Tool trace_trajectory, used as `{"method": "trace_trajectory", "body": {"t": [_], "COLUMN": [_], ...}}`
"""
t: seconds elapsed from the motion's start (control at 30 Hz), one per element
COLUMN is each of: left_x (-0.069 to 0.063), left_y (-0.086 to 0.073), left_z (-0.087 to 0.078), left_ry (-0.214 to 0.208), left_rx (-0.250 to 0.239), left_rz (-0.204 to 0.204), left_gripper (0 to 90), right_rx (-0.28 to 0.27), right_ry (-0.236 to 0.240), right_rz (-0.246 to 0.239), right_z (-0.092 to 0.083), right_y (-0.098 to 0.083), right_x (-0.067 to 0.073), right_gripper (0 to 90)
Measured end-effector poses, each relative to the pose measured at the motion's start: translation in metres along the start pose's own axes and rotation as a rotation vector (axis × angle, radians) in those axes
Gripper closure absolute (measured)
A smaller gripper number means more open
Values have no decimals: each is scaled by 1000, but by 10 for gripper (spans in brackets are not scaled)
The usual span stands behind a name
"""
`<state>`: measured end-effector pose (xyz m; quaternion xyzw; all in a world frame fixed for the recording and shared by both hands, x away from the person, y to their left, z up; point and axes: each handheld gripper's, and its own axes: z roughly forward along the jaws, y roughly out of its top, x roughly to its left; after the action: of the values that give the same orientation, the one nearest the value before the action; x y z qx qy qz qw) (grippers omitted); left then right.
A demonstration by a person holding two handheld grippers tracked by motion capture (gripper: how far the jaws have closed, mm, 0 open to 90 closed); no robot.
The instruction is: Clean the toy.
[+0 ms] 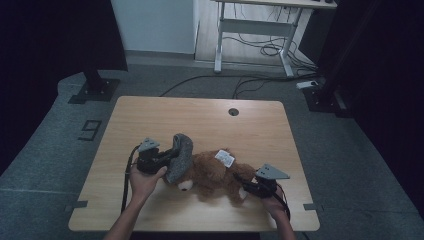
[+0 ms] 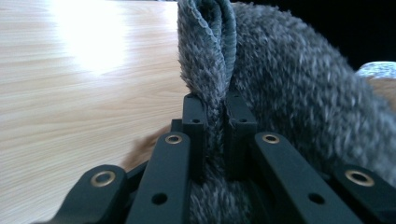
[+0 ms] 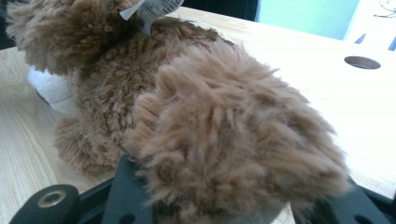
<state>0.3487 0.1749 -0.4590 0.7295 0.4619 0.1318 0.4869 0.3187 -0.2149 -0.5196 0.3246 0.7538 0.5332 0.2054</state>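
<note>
Bear (image 1: 212, 175) lies on the table (image 1: 200, 117) toward the near edge, with bare wood open behind it up to the cable hole (image 1: 233, 111). Left gripper (image 2: 216, 135) is clamped on a fold of the grey cloth (image 1: 179, 156) at the bear's head. Right gripper (image 1: 245, 186) sits at a paw (image 3: 233, 140); fur hides its jaws, so I cannot tell its state. A white tag (image 1: 224, 158) sticks up.
</note>
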Motion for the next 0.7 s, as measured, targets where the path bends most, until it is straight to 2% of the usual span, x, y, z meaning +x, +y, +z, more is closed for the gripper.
{"method": "trace_trajectory", "body": {"t": [0.1,0.27,0.37,0.43,0.53,0.63,0.7], "left_x": [11,32,39,40,32,11,-2], "left_y": [-8,-27,-34,-32,-15,12,26], "left_z": [-9,-15,-15,-19,-28,-35,-34], "left_ry": [35,71,76,70,64,48,31], "left_rx": [-4,37,56,41,-3,-46,-59], "left_rz": [-19,-55,-73,-81,-55,3,34], "left_gripper": [811,812,812,811,811,811,811], "right_rx": [1,1,1,-1,-4,-5,-8], "right_ry": [-4,-6,-17,-18,-19,-17,-16], "right_rz": [2,14,21,22,18,16,14], "right_z": [0,1,2,2,2,2,2], "right_y": [0,-1,-1,-1,-1,-1,-1], "right_x": [0,-2,-2,-2,-2,-2,-2], "right_gripper": [572,572,572,573,572,572,573]}}
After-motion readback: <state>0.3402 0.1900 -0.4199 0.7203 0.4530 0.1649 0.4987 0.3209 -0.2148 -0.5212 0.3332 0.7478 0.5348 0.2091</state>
